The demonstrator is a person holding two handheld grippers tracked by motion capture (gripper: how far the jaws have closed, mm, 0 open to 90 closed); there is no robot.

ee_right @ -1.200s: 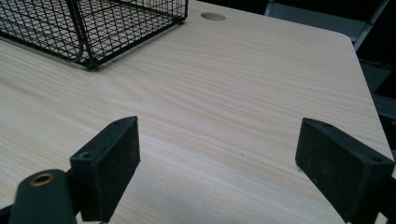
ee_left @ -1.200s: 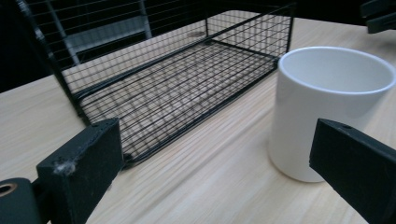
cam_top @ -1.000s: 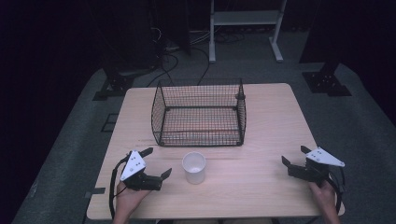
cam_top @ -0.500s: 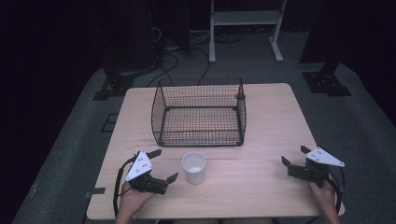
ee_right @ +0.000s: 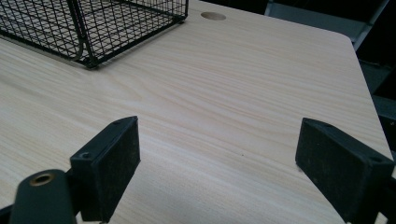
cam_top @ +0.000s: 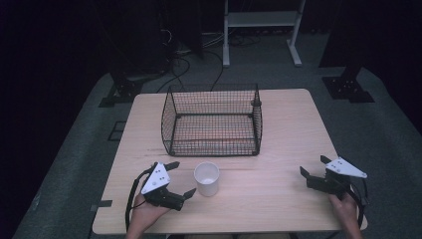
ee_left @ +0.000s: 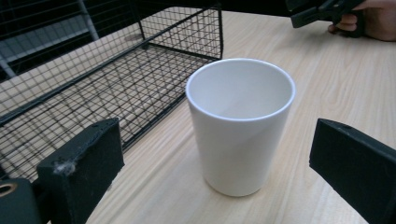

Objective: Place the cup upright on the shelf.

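Cup first: it stands upright on the bare wood of the table, near the front edge and just in front of the wire basket, apart from it. Our left gripper sits just to its left with jaws spread wide and nothing between them yet; in the left gripper view the cup rises between the two black pads, closer to neither by much, and touches neither.

We judge the step in hand to be the approach for a grasp. To do it well, we want the pads level with the middle of the wall, below the rim, and the cup centred before we squeeze, since an uneven closing could tip or push so light a thing. We close gently and squarely.

Our right gripper rests well apart at the table's right side, also spread and empty, facing plain wood in its own view.

As for looks, the cup is plain white, smooth, handleless, tapering slightly toward its base, and empty inside.
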